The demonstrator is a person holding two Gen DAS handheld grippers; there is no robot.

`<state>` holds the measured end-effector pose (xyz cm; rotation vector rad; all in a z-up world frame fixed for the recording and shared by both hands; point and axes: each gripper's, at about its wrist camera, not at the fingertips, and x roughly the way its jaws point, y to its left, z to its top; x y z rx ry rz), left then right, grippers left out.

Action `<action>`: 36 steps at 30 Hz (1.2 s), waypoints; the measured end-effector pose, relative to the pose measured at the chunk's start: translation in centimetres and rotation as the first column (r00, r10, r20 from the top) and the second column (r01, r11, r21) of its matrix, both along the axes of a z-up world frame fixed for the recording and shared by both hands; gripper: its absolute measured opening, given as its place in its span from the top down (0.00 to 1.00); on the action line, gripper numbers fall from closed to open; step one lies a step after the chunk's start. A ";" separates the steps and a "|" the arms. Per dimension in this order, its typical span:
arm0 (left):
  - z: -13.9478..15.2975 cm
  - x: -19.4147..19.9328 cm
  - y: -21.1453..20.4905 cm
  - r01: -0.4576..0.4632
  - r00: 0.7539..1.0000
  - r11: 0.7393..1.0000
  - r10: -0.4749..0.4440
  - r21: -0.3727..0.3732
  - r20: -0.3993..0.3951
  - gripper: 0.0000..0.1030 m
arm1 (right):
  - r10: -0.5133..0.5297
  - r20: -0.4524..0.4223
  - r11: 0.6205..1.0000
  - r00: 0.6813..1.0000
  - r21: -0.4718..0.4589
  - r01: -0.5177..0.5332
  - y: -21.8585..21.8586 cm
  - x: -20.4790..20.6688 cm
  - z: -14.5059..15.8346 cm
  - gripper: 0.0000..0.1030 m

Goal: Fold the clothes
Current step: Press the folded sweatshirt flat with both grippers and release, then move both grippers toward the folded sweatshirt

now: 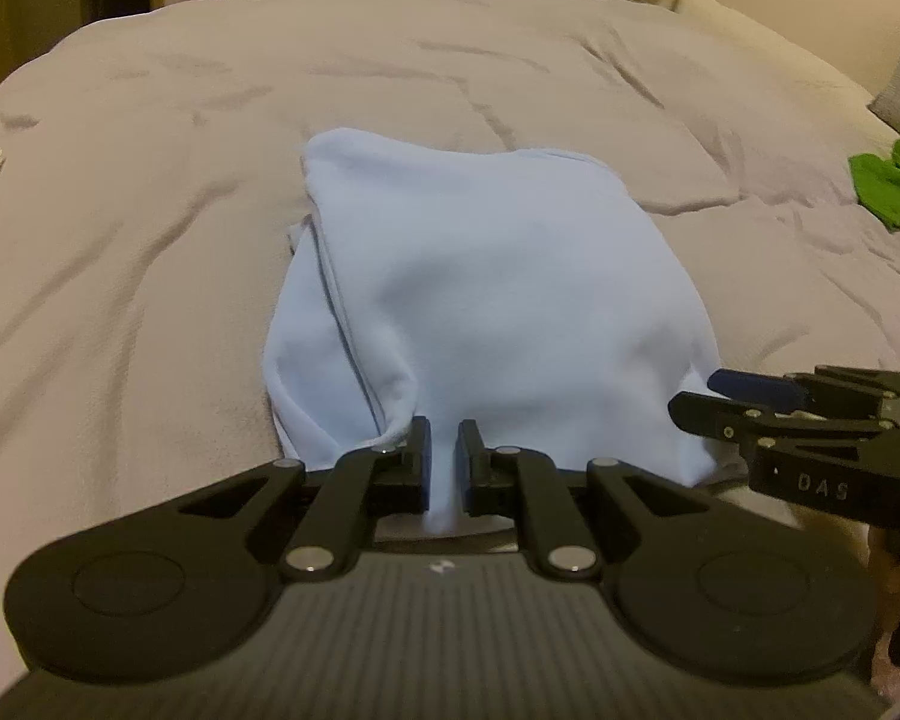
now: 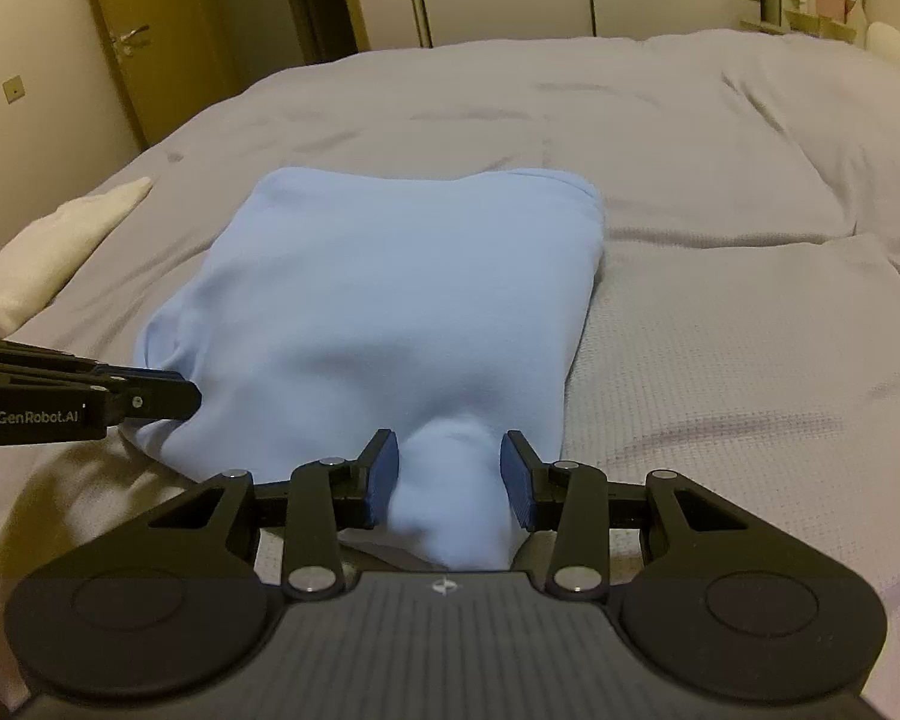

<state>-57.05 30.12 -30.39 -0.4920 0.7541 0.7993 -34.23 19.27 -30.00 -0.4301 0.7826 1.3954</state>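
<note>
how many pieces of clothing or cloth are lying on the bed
3: the light blue garment in the middle, pinched by both grippers; a white folded cloth at the bed's left edge; a green cloth at its right. More may lie out of view.

Both tilt downward side by side: the left hand-held gripper (image 1: 444, 456) has its jaws nearly together, pinching a thin fold of pale blue garment (image 1: 498, 300), while the right hand-held gripper (image 2: 450, 474) clamps a thicker bunch, jaws half apart.
</note>
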 end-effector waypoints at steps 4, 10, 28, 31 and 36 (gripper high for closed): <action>0.3 0.4 -0.5 -0.033 0.999 0.999 0.033 0.010 -0.023 0.90 | 0.001 0.010 1.000 1.000 0.009 -0.001 -0.3 -0.3 -0.3 0.61; 2.4 -0.4 -2.3 -0.113 0.992 0.993 0.114 0.018 -0.044 0.78 | -0.037 0.020 0.999 0.999 0.006 0.037 -0.5 0.3 1.0 0.47; 8.3 -3.0 -15.3 -0.216 0.966 0.968 0.231 0.129 -0.114 0.66 | -0.126 -0.006 0.989 0.992 0.071 0.126 -12.5 -0.6 8.0 0.16; 9.0 -3.1 -16.8 -0.221 0.966 0.966 0.236 0.137 -0.102 0.66 | -0.115 -0.005 0.989 0.993 0.088 0.115 -13.5 -0.7 8.9 0.15; 9.9 -3.5 -18.6 -0.233 0.967 0.963 0.243 0.134 -0.069 0.66 | -0.098 0.004 0.990 0.995 0.102 0.097 -15.0 -0.7 9.6 0.14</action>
